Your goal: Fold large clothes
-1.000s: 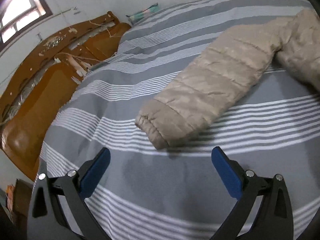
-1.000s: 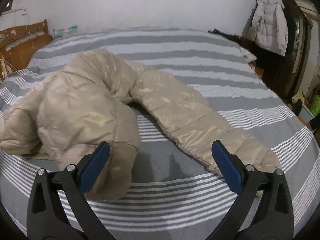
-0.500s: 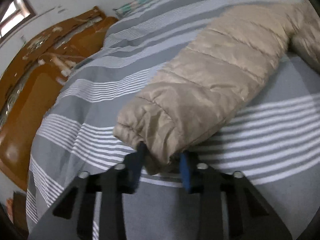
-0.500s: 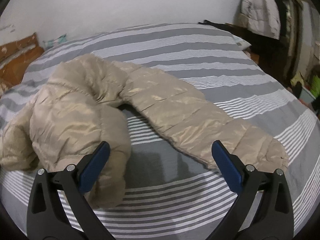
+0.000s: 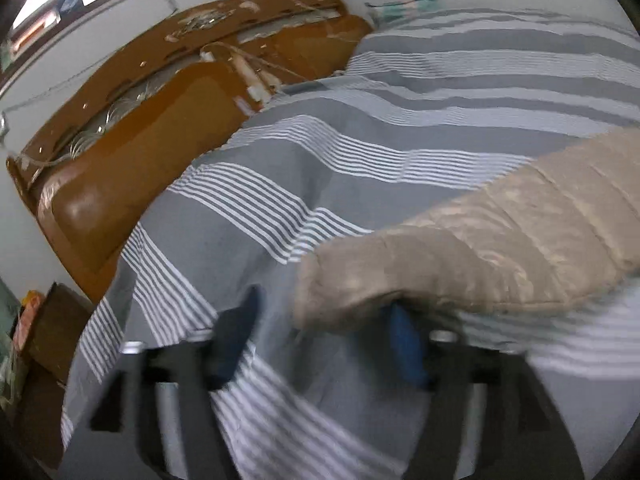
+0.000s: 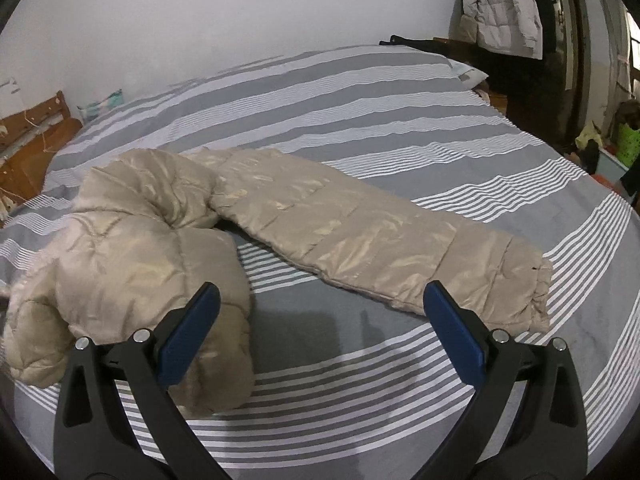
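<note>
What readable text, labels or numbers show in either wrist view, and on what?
None readable.
Beige puffer jacket: no label or logo showing.
Striped bedcover: pattern only, no print.
Wooden headboard: no lettering.
Hanging pale coat: no visible tag.
Clutter at the left edge of the left wrist view: any print is too blurred to read.
Green basket: too small to tell.

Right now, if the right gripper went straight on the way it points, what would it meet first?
Probably the striped bedcover: the open right gripper tilts down at a bare patch between the beige jacket's body and its sleeve. Depth is hard to judge.
</note>
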Motion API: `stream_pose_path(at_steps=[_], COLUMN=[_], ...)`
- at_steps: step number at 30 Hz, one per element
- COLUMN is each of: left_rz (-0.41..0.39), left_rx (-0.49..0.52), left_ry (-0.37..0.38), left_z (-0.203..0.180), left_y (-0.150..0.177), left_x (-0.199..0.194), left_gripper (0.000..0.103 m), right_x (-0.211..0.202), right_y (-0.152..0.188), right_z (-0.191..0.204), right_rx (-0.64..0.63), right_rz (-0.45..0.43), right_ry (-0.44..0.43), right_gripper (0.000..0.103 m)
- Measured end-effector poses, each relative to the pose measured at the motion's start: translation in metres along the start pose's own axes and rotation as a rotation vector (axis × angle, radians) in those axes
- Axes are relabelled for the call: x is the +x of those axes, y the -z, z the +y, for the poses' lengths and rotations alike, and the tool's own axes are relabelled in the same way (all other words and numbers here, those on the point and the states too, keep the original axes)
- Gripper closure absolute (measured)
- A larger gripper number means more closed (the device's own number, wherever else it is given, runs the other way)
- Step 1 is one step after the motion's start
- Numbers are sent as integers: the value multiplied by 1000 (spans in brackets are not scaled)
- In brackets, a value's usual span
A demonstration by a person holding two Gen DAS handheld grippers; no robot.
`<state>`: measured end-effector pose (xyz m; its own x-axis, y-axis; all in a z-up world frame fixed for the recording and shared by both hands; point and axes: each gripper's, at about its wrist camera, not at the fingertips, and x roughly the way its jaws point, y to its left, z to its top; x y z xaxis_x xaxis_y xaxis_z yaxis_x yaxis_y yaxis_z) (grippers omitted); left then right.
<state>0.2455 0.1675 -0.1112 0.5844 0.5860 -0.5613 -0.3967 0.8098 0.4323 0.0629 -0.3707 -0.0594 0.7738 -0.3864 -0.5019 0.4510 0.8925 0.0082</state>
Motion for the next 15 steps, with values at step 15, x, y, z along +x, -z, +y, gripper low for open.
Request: stream_pose_path(at_steps=[15], left_rz=[-45], left_rx=[106], left_ry=[657], left_z=[-93], left_y=[54], left_x=[-198], left_gripper=[5], right_x=[-29], right_y=[17], right_z=[28], right_rx=[-62], right_rz=[28], right_ry=[-95], right_gripper=[3])
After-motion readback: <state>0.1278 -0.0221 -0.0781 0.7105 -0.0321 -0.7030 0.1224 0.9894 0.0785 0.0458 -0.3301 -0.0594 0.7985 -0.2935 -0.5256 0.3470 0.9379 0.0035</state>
